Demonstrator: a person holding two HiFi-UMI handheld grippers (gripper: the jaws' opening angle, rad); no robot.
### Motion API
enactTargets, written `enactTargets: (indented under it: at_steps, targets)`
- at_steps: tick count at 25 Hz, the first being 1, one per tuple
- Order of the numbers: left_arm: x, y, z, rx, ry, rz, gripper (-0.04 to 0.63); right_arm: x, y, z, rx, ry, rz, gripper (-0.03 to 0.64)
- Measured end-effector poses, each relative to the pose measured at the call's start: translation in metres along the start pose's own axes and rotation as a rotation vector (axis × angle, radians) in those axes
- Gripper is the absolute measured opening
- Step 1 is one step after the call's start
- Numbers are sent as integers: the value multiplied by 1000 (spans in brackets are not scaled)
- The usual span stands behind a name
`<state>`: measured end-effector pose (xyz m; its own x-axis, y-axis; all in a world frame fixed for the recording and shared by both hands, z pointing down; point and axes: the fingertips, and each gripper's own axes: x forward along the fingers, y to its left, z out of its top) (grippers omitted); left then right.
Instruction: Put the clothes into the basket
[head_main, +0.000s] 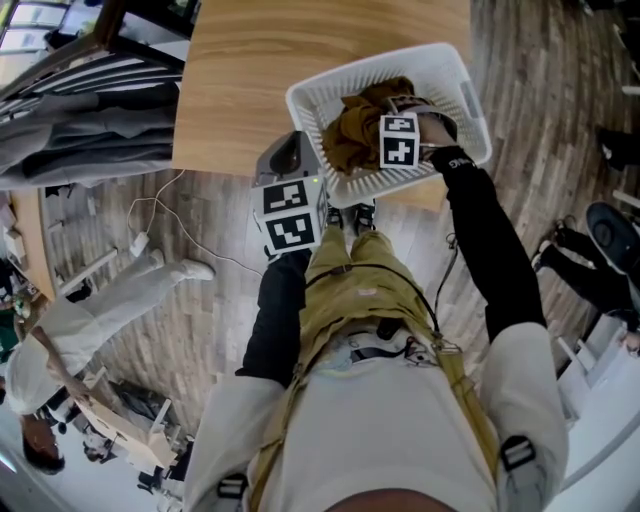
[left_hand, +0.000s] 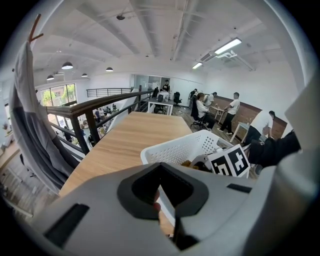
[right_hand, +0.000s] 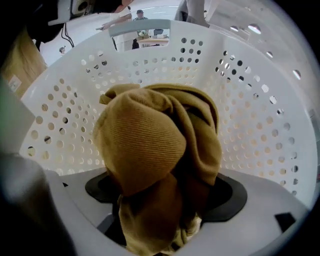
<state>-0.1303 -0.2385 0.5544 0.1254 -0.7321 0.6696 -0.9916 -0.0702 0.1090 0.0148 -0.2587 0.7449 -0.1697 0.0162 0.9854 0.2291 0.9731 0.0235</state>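
Loosely bunched, ribbed mustard garment (right_hand: 150, 145)

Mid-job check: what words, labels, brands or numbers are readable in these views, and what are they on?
No readable words or numbers in any view.
Left marker cube and right marker cube: black-and-white square patterns only, no letters.
Pale label on the brown box: too blurred to read.
Basket and mustard garment: no print visible.
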Motion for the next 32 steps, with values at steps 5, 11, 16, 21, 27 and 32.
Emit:
enactTargets:
  at_steps: [5, 11, 16, 21, 27, 32]
  targets:
    - [-9, -6, 4, 1, -13, -10, 0, -30, -9, -1, 26, -14, -62, 459]
    - [-21, -12, 10, 11, -43, -20, 0, -82, -21, 6, 140, -126, -165, 459]
    - [-33, -14, 22, 20, -74, -21, 0, -137, -31, 10, 273, -239, -306, 456]
    - [-45, -12, 41, 26, -126, -21, 0, -200, -33, 28, 396, -399, -434, 408]
    - [-62, -17, 65, 37, -184, -28, 0, -280, -30, 45, 525, -614, -622, 152]
    - [-75, -23, 88, 48, -239, -38, 0, -334, -24, 54, 631, -784, -733, 54]
